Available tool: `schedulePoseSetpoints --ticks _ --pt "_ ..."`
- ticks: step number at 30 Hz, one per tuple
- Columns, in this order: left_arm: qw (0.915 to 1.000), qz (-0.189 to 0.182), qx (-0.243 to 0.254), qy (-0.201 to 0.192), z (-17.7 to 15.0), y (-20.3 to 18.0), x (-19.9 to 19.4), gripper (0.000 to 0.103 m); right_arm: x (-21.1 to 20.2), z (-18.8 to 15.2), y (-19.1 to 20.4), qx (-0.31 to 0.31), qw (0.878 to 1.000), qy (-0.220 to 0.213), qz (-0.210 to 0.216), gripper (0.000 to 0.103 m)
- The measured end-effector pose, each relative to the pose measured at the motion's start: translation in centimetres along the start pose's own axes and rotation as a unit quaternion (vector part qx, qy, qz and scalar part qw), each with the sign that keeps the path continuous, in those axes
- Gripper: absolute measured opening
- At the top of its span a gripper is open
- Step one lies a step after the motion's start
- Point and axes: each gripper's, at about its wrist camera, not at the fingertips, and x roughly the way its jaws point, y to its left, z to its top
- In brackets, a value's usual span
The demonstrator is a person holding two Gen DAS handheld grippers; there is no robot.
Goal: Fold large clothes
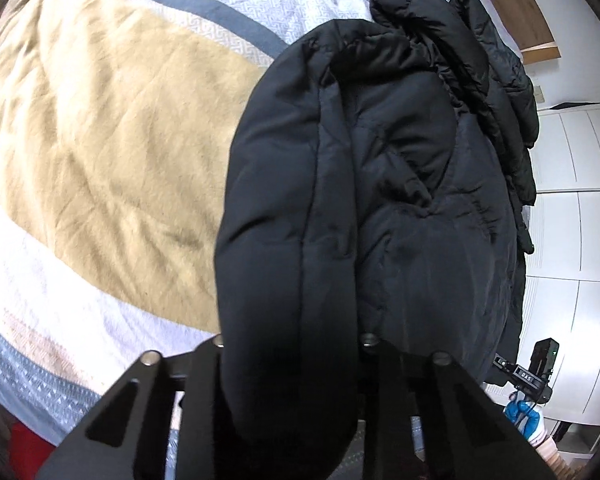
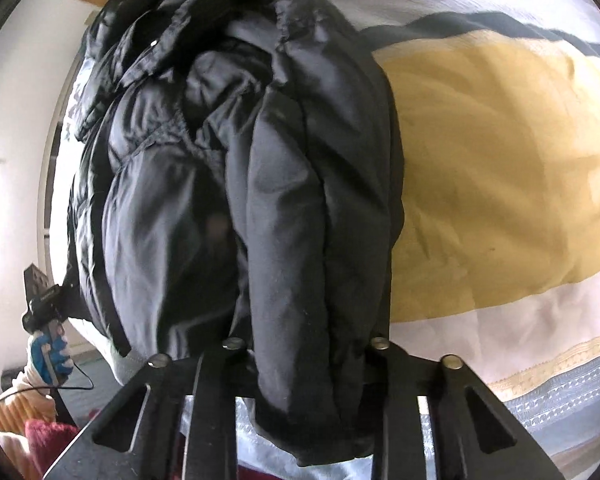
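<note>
Support surface is a bed (image 1: 112, 128), covered by a quilt (image 2: 512, 184) with a wide mustard-tan band, white textured bands either side, and grey-blue patterned stripes at the edges. Fabric is wrinkled across the tan area. One item lies directly on it: a black puffer jacket (image 1: 380, 184), bunched and partly doubled over, sitting near one side edge of the bed. Its far end trails toward the headboard side.

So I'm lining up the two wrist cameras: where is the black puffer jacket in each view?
Left wrist: black puffer jacket fills centre and right, a fold clamped in the left gripper.
Right wrist: it fills centre and left, a fold clamped in the right gripper.
Shared landmark: the bedcover's tan band.
</note>
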Motion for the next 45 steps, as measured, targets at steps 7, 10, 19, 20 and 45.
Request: schedulePoseSetpoints --ticks 7,10,19,20,45 --pt "0.9998 -0.017 0.005 -0.007 1.1 -1.2 -2.6 0.011 -3.5 0.9 2.6 -0.006 1.000 -0.026 0.017 0.012" --pt "0.9994 -0.030 0.003 -0.018 1.8 -2.0 -3.9 0.011 -5.2 1.6 3.2 -0.004 0.999 -0.045 0.026 0.011" --pt "0.9957 -0.074 -0.001 -0.055 5.4 -4.8 -8.6 0.011 -12.3 5.0 4.5 -0.023 0.992 -0.117 0.049 0.010" --pt "0.9951 -0.079 -0.002 -0.060 6.1 -5.1 -9.0 0.011 -13.1 5.5 4.5 -0.023 0.991 -0.126 0.049 0.010" --pt "0.9775 -0.141 -0.014 -0.156 35.5 -19.4 -11.6 0.011 -19.1 31.8 5.5 0.183 0.933 -0.288 0.113 0.011"
